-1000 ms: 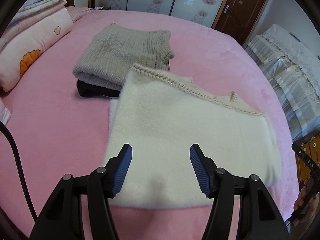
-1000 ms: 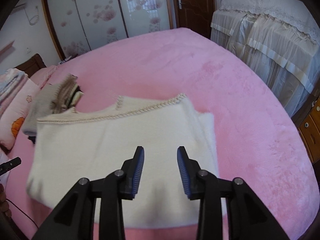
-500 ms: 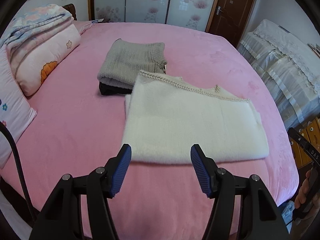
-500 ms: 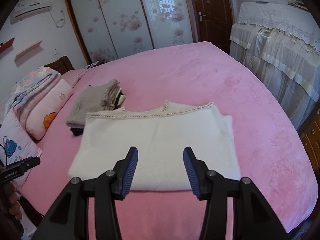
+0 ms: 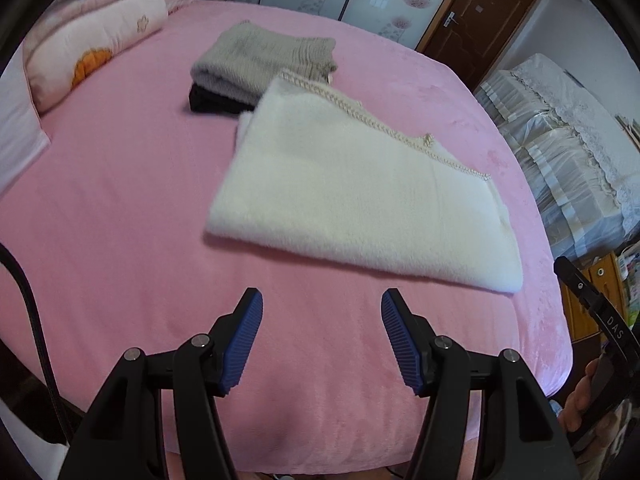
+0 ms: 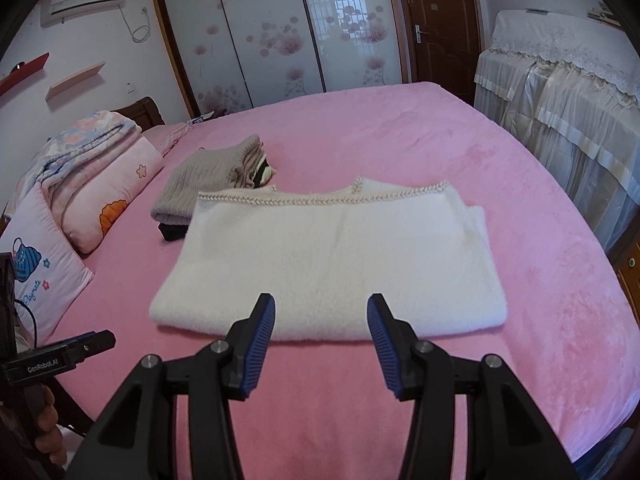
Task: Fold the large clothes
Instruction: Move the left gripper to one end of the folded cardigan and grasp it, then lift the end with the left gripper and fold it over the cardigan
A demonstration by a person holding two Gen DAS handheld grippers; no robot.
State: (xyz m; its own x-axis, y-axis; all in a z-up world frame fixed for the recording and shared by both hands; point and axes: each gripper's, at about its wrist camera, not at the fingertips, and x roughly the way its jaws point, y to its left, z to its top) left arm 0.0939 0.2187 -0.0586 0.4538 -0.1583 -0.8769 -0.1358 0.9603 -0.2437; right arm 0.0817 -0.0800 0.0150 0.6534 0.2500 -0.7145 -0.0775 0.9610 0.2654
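The room is lit evenly by soft daylight, reflected brightest in the frosted, flower-patterned sliding wardrobe doors point(image 6: 280, 32) at the top of the frame. Only faint shadows are cast. Edges are bowed by fisheye distortion, and corners are vignetted black.

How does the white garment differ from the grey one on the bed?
The white garment is fluffy and smooth; the grey one is ribbed knit. The white one is folded into a wide, flat rectangle with braided trim along its far edge; the grey one is a smaller, thicker bundle. The white one lies directly on the bed; the grey one sits atop a dark item. Both are folded.
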